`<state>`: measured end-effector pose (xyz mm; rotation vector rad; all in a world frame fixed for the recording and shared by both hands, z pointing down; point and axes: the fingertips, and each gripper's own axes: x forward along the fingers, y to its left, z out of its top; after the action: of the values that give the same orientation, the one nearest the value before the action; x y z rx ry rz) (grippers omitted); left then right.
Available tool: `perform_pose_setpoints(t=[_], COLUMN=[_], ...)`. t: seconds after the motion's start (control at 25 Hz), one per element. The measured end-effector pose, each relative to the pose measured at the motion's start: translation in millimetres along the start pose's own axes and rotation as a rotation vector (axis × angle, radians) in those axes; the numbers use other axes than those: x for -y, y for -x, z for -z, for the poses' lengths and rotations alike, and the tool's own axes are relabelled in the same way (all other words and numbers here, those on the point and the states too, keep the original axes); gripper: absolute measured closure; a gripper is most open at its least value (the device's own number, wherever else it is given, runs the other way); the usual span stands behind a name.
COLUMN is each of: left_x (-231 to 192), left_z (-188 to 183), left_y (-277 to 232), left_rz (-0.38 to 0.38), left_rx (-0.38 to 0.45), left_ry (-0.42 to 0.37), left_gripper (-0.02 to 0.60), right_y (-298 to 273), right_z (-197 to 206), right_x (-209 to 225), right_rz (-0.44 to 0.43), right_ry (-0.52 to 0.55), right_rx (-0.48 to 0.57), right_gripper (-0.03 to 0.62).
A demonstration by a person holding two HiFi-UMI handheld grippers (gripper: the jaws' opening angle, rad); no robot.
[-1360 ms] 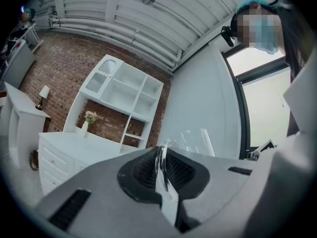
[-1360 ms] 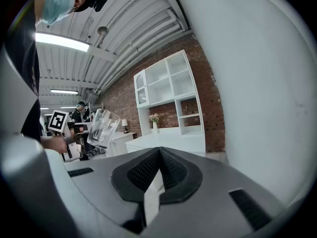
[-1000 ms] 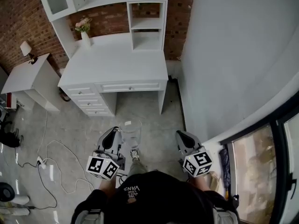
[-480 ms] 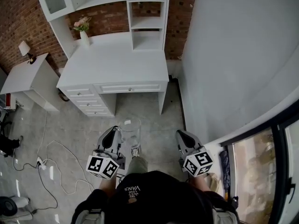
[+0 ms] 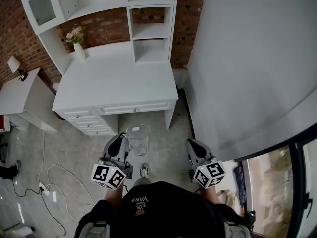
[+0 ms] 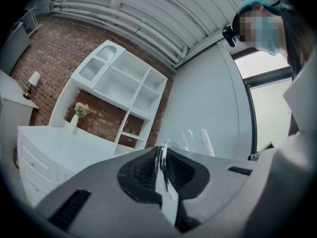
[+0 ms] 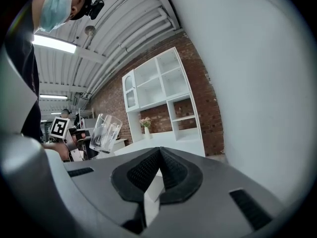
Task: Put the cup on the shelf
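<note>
Near one desk (image 5: 114, 81), left gripper (image 5: 124, 140) pinches one cup (image 5: 138, 139); right gripper (image 5: 191, 146) closed, empty.

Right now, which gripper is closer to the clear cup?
Left. The left gripper is shut on the cup, pinching its wall; the right gripper hangs apart at the cup's right, jaws together on nothing.

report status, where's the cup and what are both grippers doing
Left hand-held gripper shut on cup rim. Right hand-held gripper shut, empty. Cup not yet on shelf. Flower vase on desk, left side.
</note>
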<state>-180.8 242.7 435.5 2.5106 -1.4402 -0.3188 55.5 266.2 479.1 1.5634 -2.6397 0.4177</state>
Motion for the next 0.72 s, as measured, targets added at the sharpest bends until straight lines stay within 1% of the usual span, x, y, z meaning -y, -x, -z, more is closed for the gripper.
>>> perform_pose_setpoints(t=[0.44, 0.72], left_x=[-96.2, -145.6], left_z=[-30.8, -47.4], left_y=[-73.2, -112.1], left_rz=[0.058, 0.095], left_rx=[-0.019, -0.04], left_ry=[-0.008, -0.022], left_gripper=[0.565, 0.565], right_y=[-114.9, -168.5], right_z=[-27.2, -38.3], right_x=[1.5, 1.2], right_rz=[0.059, 0.096], right_ry=[-0.023, -0.041], right_rx=[0.038, 0.042], right_gripper=[0.599, 0.599])
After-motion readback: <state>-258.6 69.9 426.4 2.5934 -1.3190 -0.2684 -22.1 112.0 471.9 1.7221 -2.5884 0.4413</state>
